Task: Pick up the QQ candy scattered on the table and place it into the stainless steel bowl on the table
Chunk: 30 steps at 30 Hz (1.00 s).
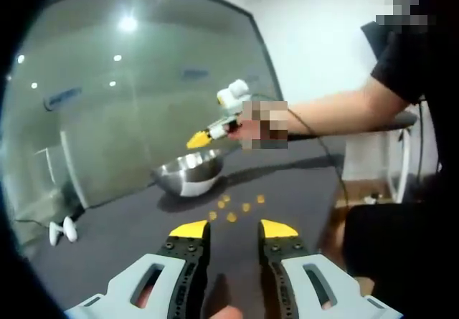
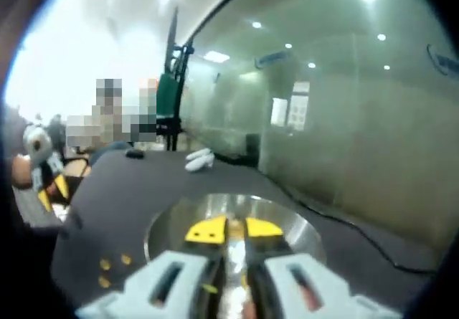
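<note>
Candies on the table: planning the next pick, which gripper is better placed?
Left. The left gripper hangs open just before the candies, while the right gripper is over the bowl, jaws nearly closed.

My view: a dark grey surface point(image 1: 287, 183) bearing a shiny stainless steel bowl point(image 1: 189, 173), scattered small yellow candies point(image 1: 232, 217), and a white two-lobed object point(image 1: 63, 230).

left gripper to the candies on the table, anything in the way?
Nothing visible. The left gripper is open above the dark table, and the candies lie on bare surface just ahead of its tips. The stainless steel bowl sits beyond them; the right gripper is over the bowl.
</note>
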Tool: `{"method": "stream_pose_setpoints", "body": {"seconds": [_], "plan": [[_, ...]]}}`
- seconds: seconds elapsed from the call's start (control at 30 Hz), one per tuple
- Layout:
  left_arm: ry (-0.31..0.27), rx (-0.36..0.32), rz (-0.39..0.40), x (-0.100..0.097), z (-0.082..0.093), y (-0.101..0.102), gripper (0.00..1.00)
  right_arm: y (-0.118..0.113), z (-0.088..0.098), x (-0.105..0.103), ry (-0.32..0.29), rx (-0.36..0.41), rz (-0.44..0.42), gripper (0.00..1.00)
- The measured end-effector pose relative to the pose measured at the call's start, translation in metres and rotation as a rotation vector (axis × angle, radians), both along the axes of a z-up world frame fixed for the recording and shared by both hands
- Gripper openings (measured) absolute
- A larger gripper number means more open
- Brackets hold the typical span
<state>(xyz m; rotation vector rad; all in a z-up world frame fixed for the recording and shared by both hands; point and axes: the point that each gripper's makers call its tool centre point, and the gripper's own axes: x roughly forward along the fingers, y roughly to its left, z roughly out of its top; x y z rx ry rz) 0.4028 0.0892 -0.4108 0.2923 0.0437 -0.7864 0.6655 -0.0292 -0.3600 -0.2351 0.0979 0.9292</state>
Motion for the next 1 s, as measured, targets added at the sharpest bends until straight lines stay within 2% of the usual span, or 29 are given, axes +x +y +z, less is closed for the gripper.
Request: {"method": "stream_pose_setpoints", "body": {"seconds": [0.2,0.3,0.67,1.0], "plan": [[-0.003,0.004,-0.001,0.0,0.002,0.0,0.28,-0.001,-0.01,0.001,0.023,0.002,-0.003,0.1],[0.003,0.01,0.005,0.0,-0.001,0.001,0.28,-0.002,-0.007,-0.002,0.032,0.05,-0.002,0.17],[0.006,0.008,0.009,0.001,-0.002,0.001,0.28,-0.006,-0.01,-0.007,0.041,0.038,-0.009,0.15],[0.004,0.006,0.003,-0.001,-0.002,-0.002,0.28,-0.011,-0.006,-0.01,0.032,0.033,-0.019,0.15]]}}
